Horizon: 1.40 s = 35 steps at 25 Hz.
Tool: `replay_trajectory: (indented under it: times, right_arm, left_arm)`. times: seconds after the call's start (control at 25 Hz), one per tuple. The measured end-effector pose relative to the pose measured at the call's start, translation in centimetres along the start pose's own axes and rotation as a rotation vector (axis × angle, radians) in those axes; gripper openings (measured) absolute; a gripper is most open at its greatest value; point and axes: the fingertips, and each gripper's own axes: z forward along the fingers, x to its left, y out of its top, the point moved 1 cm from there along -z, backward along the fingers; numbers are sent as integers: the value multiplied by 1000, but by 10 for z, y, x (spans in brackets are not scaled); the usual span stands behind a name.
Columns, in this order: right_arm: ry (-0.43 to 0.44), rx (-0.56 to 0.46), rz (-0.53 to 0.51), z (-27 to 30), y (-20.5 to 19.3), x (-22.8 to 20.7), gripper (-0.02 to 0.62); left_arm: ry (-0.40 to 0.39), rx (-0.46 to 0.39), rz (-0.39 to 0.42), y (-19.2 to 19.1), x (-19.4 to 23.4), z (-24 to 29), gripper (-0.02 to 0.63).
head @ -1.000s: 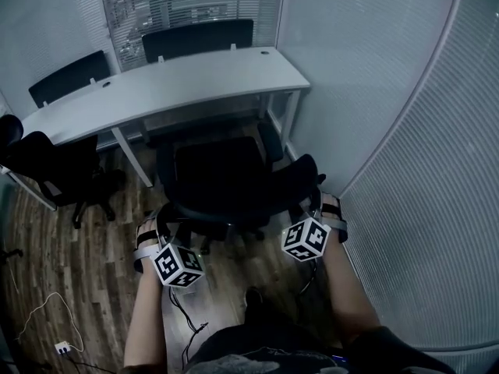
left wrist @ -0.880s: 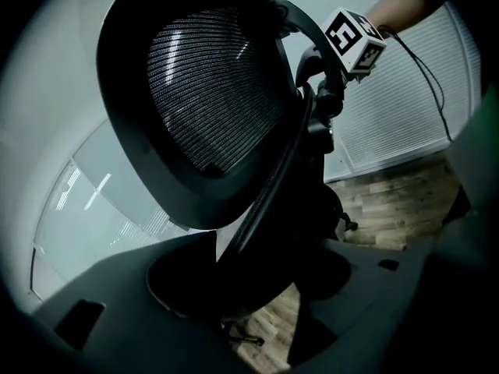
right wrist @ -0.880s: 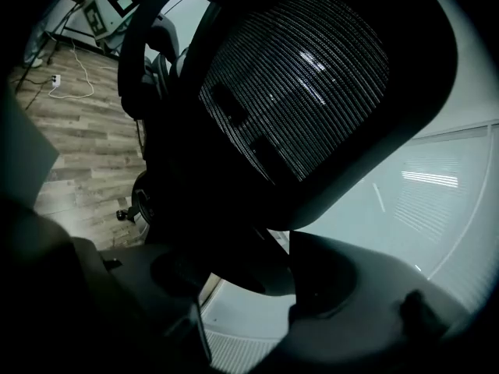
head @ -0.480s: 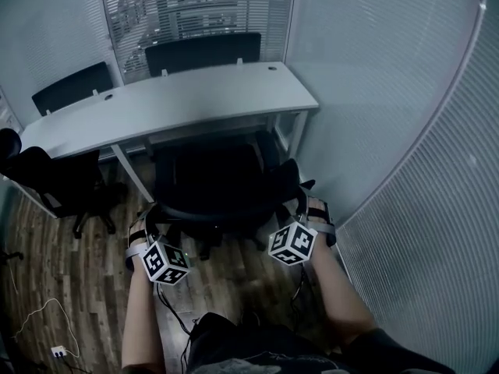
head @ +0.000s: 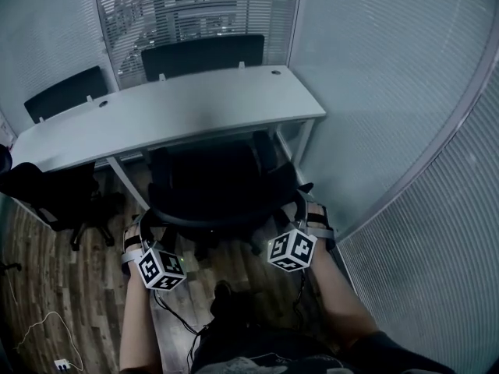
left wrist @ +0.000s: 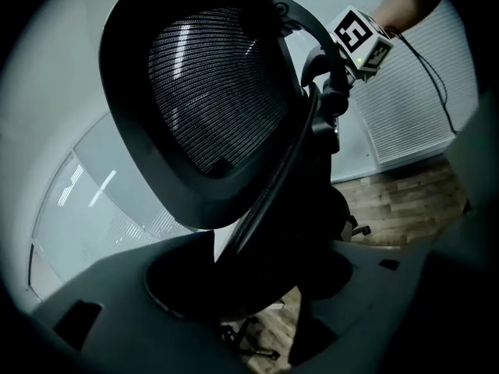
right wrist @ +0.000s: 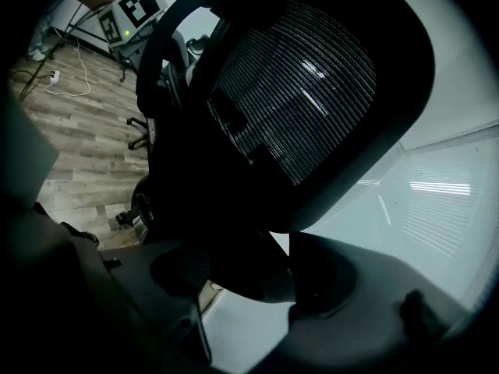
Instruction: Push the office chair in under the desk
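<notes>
The office chair is seen in front of the white table, its seat partly tucked beneath the table's front edge while the backrest is kept outside that edge, nearest the person. The chair's right side is placed close to the table's right leg, and a ribbed glass partition is found just beyond that, so little room is left on that side. More bare wood floor is left on the other side, where a second black chair is parked near the table's left end. Two further chairs are set behind the table, against the blinds. The left tool is set on the left rim of the backrest and the right tool on the right rim. In each gripper view the dark frame of the mesh backrest is seen filling the gap between widely spread jaws, so each tool is clamped around that thick rim.
</notes>
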Motion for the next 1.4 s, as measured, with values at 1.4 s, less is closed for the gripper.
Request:
replay_trajectory:
  times: [1.4]
  right_arm:
    - [-28,-78,23,278,120,-58,284]
  left_arm:
    - [13,25,-5,-45,168,241,282]
